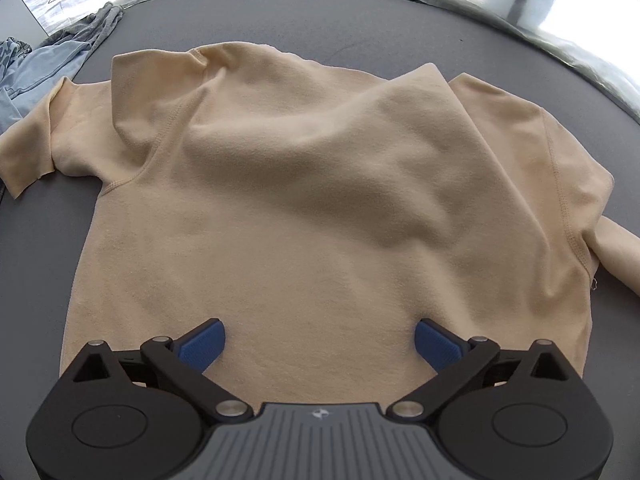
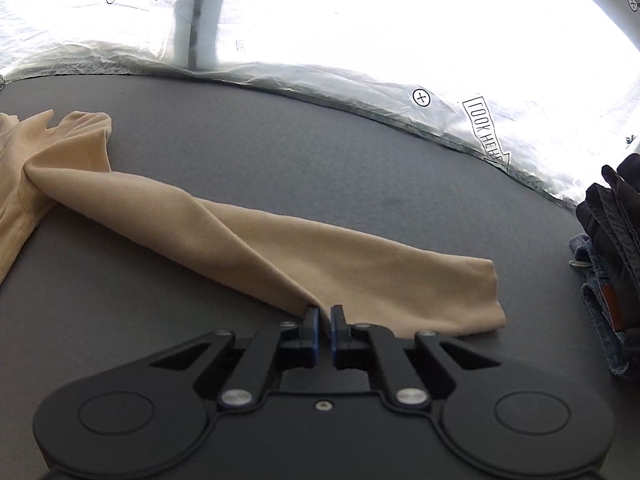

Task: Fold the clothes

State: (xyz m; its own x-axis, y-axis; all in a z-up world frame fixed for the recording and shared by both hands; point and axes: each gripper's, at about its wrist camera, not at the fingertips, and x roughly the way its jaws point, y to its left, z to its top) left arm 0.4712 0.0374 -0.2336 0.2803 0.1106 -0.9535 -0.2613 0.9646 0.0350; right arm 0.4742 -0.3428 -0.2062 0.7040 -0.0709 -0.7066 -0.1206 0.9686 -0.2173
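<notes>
Recording booth: foil-lined walls (image 2: 360, 92), marker stickers (image 2: 421, 98).

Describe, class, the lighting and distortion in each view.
Left wrist view: fisheye bends the table edge; soft shadows lie in the shirt folds. Right wrist view: the backdrop is blown out white with glare; the sleeve stays evenly lit.

A beige sweatshirt (image 1: 312, 184) lies spread on the grey tabletop (image 1: 360, 20), rumpled near the collar. The left hand-held gripper (image 1: 320, 346) hangs over its hem, blue pads (image 1: 202, 346) wide apart. Blue-grey clothes (image 1: 48, 60) sit heaped at far left.
</notes>
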